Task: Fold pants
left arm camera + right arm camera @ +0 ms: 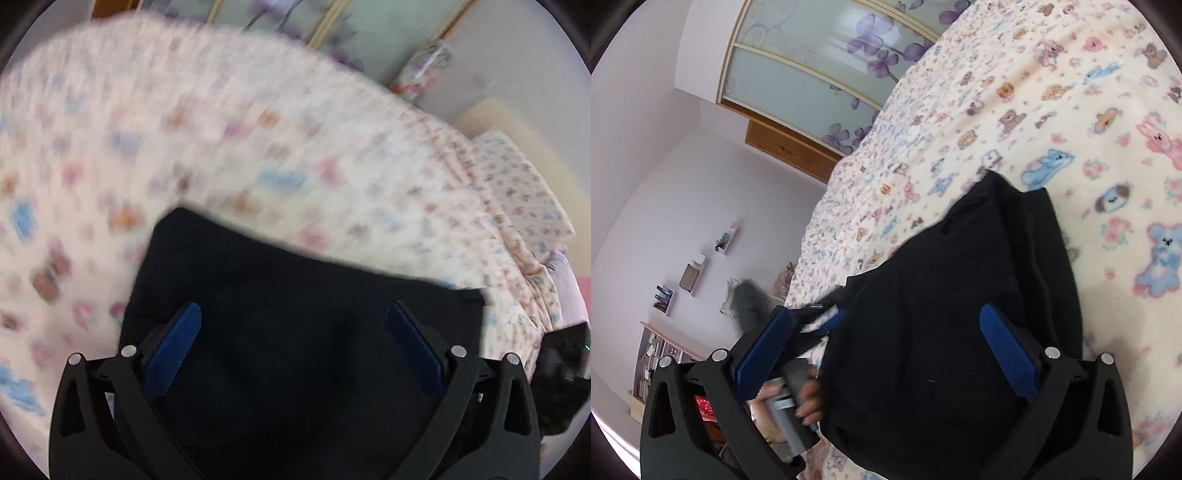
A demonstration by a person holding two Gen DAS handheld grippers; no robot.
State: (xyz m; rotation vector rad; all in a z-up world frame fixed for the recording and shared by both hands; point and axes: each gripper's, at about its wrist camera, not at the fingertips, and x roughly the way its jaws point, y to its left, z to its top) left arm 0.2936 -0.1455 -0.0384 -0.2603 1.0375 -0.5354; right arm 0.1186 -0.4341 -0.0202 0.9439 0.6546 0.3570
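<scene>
My left hand-held gripper (293,347) and right hand-held gripper (886,347) both gape wide, gripping nothing. Black pants (945,314) lie bunched just ahead, under both, on the animal-print bed blanket (1052,110).

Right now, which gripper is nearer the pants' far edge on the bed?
Hard to call: the left gripper and the right gripper each hang over the pants, jaws open, holding nothing.

The black pants (942,314) lie bunched in a compact, layered bundle on the animal-print blanket (1052,110), edges stacked along one side; the left wrist view shows them as a dark, flat-edged mass.
</scene>
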